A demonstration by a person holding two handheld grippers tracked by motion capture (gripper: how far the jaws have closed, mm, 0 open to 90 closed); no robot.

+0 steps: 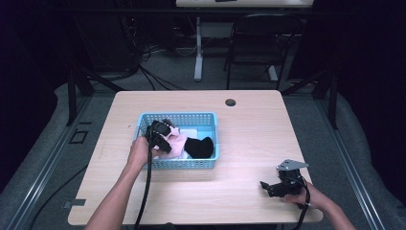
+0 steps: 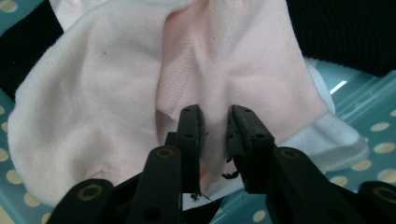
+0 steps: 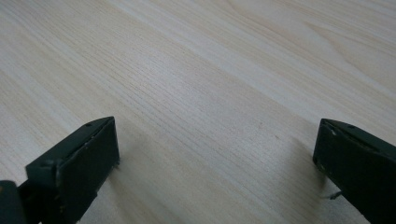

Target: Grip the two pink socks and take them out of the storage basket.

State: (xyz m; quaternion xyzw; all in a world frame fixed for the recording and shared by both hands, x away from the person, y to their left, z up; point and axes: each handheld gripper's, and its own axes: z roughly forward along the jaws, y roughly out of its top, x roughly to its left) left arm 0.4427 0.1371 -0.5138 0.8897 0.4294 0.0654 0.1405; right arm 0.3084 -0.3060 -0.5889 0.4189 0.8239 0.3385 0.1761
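Two grippers are at work over a pale wooden table [image 1: 249, 129]. No brand, label or legible writing appears on any surface; the only pattern is a scatter of pale dots on the floor of the blue basket [image 1: 143, 125], seen in the left gripper view.

Left gripper [image 1: 163, 136] — reaches into the basket's left half, its cable trailing back along the forearm. In its own view the jaws stand close together, pinching a raised fold of the pink sock [image 2: 116, 93] between the pads. The sock lies spread on the basket floor, overlapping a white cloth [image 2: 336, 140]. A black sock [image 1: 200, 146] lies just beside it, toward the basket's right end.

Right gripper [image 1: 277, 187] — rests low at the table's near right corner, close to the front edge and well apart from the basket. Its jaws stand wide apart with only bare wood grain between them.

Open room: the tabletop to the right of the basket and behind it is bare, save a round cable hole [image 1: 231, 102] near the far edge. The basket's mesh walls hem in the left gripper on all sides.
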